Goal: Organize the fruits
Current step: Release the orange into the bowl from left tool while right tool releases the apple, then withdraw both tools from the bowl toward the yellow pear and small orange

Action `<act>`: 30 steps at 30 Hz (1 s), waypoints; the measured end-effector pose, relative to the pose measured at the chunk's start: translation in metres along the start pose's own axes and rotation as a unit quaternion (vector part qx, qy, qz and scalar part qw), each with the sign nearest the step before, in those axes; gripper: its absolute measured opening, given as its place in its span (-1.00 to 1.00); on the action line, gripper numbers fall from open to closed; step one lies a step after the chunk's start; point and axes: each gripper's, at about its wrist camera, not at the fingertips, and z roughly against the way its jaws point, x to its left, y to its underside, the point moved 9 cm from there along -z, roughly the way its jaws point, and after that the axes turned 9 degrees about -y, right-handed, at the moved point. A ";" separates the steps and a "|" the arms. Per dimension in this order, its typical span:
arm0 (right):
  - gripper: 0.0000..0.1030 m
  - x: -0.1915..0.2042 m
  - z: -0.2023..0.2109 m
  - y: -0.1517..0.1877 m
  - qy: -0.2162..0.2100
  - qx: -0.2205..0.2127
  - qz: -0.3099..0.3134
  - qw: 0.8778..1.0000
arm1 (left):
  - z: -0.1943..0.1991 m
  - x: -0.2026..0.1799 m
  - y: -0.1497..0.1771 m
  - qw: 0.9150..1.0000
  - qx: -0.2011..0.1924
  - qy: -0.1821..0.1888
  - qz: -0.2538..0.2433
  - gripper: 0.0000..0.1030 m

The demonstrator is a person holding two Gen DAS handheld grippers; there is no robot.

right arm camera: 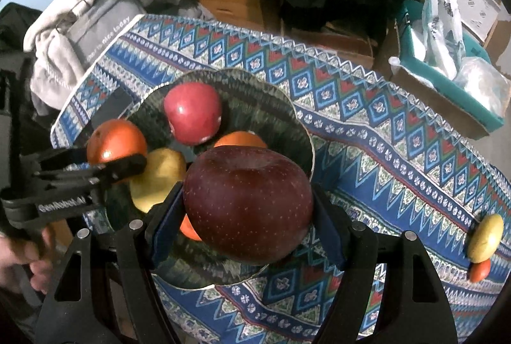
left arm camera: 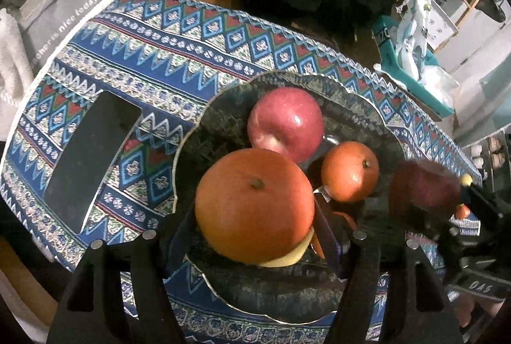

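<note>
Holding a big orange (left arm camera: 254, 205), stem end up, the left gripper (left arm camera: 252, 240) hangs over the dark plate (left arm camera: 204, 133); a red apple (left arm camera: 286, 123) and small orange (left arm camera: 350, 171) lie behind, a phone (left arm camera: 91, 159) at left. Right wrist view: right gripper (right arm camera: 247, 206) clamps a dark apple (right arm camera: 247, 200), dimple up, above the plate's near rim; a yellow fruit (right arm camera: 485, 237) lies far right on the cloth (right arm camera: 367, 136).

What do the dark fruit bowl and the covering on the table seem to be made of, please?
The bowl looks like glazed ceramic or glass, though I cannot tell which: a dark, mottled green-black surface with a thin, pale scalloped rim that catches light. The table covering appears to be woven or printed cloth, matte, with blue, red and white geometric bands and a zigzag trimmed edge.
</note>
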 end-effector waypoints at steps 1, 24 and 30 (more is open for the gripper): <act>0.46 0.000 -0.002 0.002 0.000 0.004 0.001 1.000 | 0.002 0.002 -0.001 1.000 -0.004 -0.006 0.002 0.38; 0.46 -0.005 0.021 -0.001 -0.005 -0.019 -0.007 1.000 | 0.029 -0.012 -0.001 1.000 -0.026 0.007 -0.016 0.40; 0.46 -0.013 0.041 -0.005 0.013 -0.040 -0.010 0.999 | 0.042 -0.023 0.000 0.999 -0.037 0.013 -0.031 0.50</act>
